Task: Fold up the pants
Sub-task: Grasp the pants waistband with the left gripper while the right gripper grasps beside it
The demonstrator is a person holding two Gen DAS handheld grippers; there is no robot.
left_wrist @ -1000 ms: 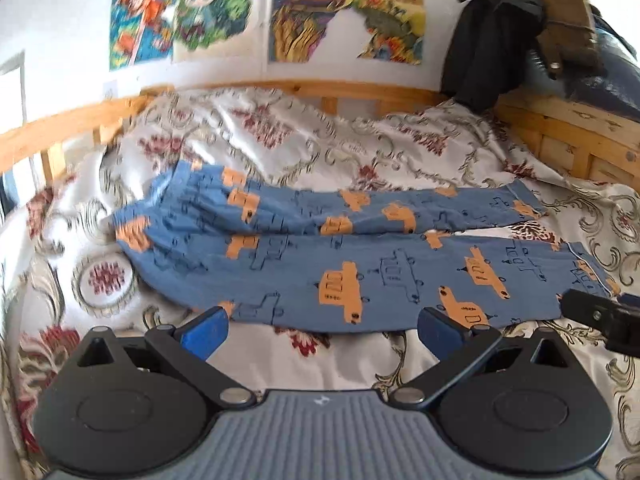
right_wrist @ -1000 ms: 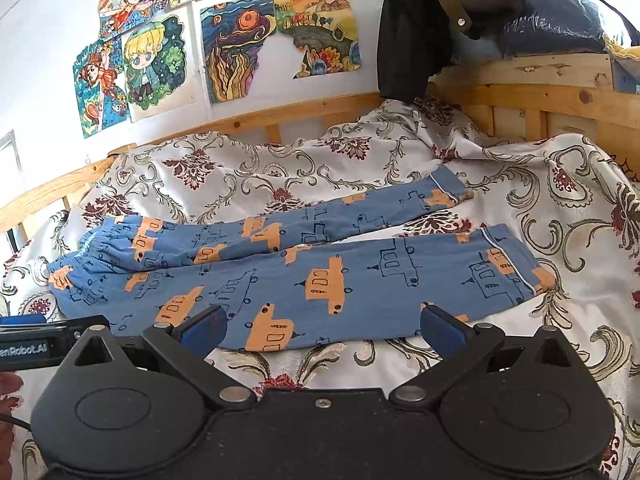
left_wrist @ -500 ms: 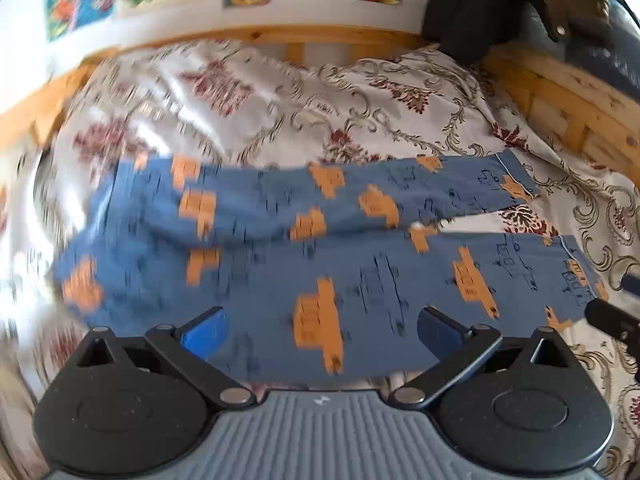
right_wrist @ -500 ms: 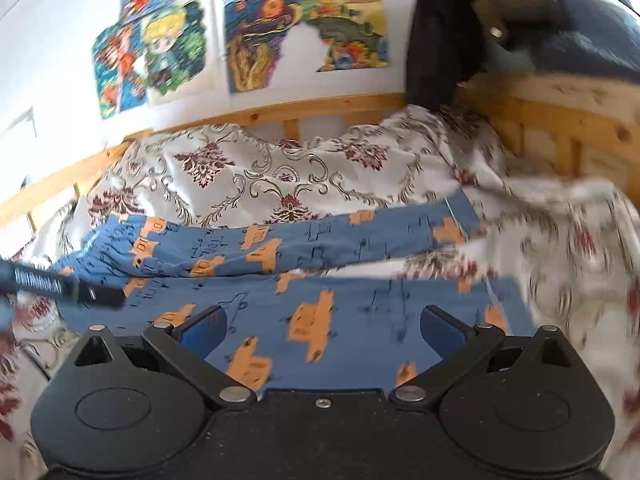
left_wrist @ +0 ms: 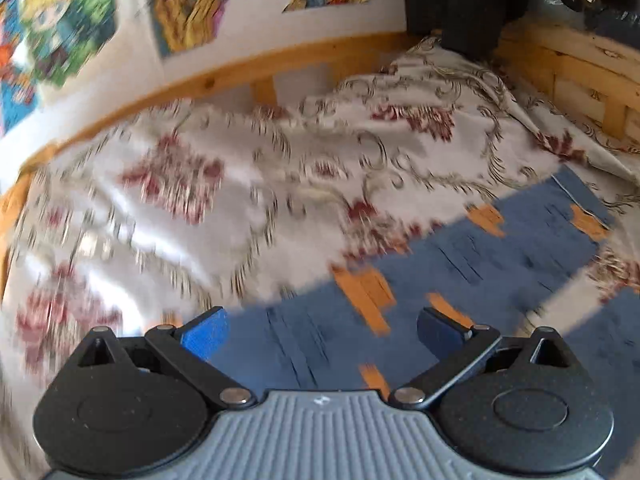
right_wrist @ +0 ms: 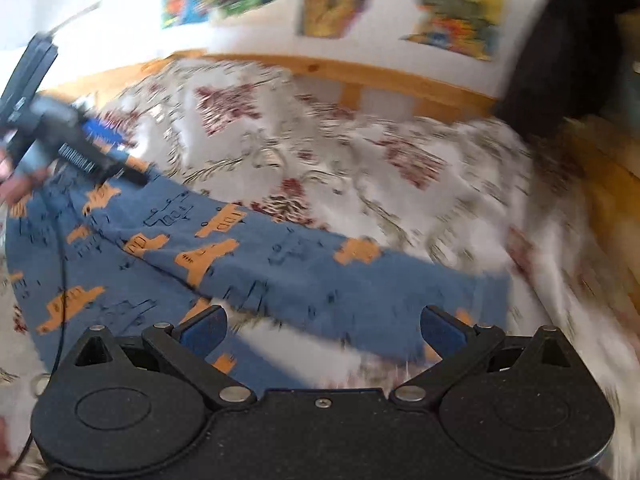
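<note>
Clearly both views are smeared with motion blur, so fine detail is lost. Seen from the left wrist, the left gripper (left_wrist: 322, 330) has its blue fingers (left_wrist: 206, 334) spread wide with nothing between them, hovering over the blue pants (left_wrist: 460, 276) printed with orange vehicles. The pants run from about 6 o'clock up toward 3 o'clock in this view, flat on the floral bedspread (left_wrist: 240, 184) of the bed, and one leg's cuff lies near the wooden bed frame (left_wrist: 572, 76) at 2 o'clock. Bright posters (left_wrist: 192, 0) hang on the wall at 12 o'clock, and dark clothing (left_wrist: 460, 4) drapes over the frame at 1 o'clock.

Seen from the right wrist, the right gripper (right_wrist: 322, 330) is likewise wide open and empty, poised above the leg ends, with a strip of bedspread showing between the two legs. The pants stretch away toward 9 o'clock, where the left gripper appears over the waist end.
</note>
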